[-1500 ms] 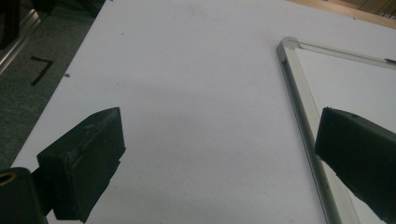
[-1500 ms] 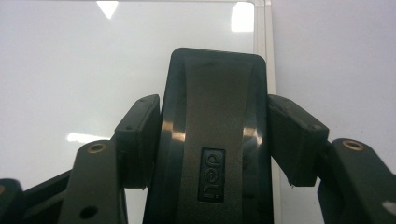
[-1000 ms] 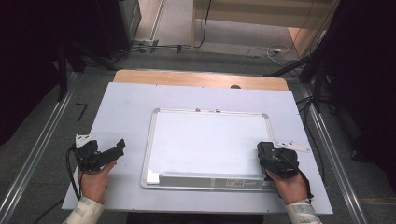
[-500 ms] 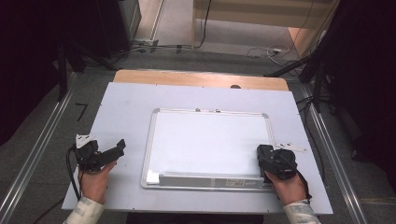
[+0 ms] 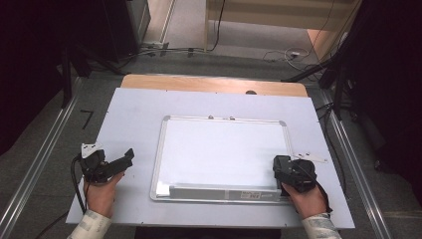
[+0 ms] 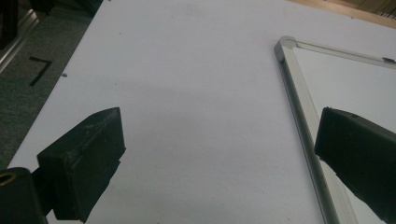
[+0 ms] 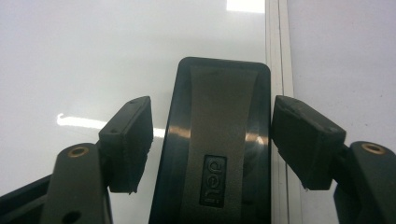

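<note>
Straddling the eraser (image 7: 217, 140), the right hand-held gripper (image 7: 212, 135) has just been opening its jaws; they now stand about half wide w/ the eraser between them, a gap visible on each side, so no grip. Eraser is black w/ a grey centre band and lies on the whiteboard (image 5: 224, 149) at its near right corner, its right edge just beside the board's metal frame.

Risks from here, as I judge them:
- Closing off-centre: right jaw sits over the frame strip, so a squeeze could catch the frame instead of the eraser side, or skew the eraser.
- Glossy plastic sides: pads may slip if the grip lands high, and the eraser drops back.
- Board is loose on the counter (image 5: 129, 119); any sideways push w/ the eraser could slide the whole board.

Left hand-held gripper (image 5: 110, 166) rests on the counter left of the board, jaws wide, nothing between them. It isn't bracing the board, so a wipe stroke has nothing to stop the board from shifting.
</note>
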`<state>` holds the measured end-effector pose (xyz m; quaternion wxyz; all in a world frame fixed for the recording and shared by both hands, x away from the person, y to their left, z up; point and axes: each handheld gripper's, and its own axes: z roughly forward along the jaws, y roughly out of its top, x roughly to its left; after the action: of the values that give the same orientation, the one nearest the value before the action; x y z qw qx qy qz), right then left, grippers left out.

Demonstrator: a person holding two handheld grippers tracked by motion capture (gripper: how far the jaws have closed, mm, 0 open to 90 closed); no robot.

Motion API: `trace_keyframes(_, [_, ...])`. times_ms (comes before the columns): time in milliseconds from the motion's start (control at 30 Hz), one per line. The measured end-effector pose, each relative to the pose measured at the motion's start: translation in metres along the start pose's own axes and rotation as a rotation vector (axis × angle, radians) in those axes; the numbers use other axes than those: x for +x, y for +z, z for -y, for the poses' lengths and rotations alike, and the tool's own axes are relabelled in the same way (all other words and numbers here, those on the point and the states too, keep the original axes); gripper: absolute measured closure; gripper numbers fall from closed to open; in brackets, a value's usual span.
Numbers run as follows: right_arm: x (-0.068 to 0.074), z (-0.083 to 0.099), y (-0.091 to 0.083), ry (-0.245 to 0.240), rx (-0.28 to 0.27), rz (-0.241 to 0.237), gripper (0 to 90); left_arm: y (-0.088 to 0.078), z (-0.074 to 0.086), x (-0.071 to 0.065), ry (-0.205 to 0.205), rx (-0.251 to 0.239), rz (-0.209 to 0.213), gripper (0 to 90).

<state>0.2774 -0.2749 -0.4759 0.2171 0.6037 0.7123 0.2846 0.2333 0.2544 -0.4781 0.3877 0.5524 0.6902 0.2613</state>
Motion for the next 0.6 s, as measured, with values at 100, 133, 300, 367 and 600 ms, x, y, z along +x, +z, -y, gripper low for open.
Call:
trace_keyframes(100, [0.0, 0.0, -0.001, -0.006, -0.016, -0.007, 25.1, 0.0, 0.0, 0.0, 0.001, -0.001, 0.001, 1.9])
trace_keyframes(133, [0.0, -0.001, -0.002, -0.017, -0.024, -0.009, 24.9, 0.0, 0.0, 0.0, 0.001, 0.001, 0.0, 1.9])
trace_keyframes(300, [0.0, -0.003, -0.006, -0.046, -0.077, -0.027, 22.6, 0.0, 0.0, 0.0, 0.0, -0.001, -0.001, 1.9])
trace_keyframes(367, [0.001, -0.004, -0.009, -0.066, -0.105, -0.029, 22.5, 0.0, 0.0, 0.0, 0.0, -0.001, -0.002, 1.9])
trace_keyframes(600, [0.001, -0.013, -0.015, -0.12, -0.198, -0.062, 18.9, 0.001, 0.0, 0.0, 0.005, 0.003, -0.003, 1.9])
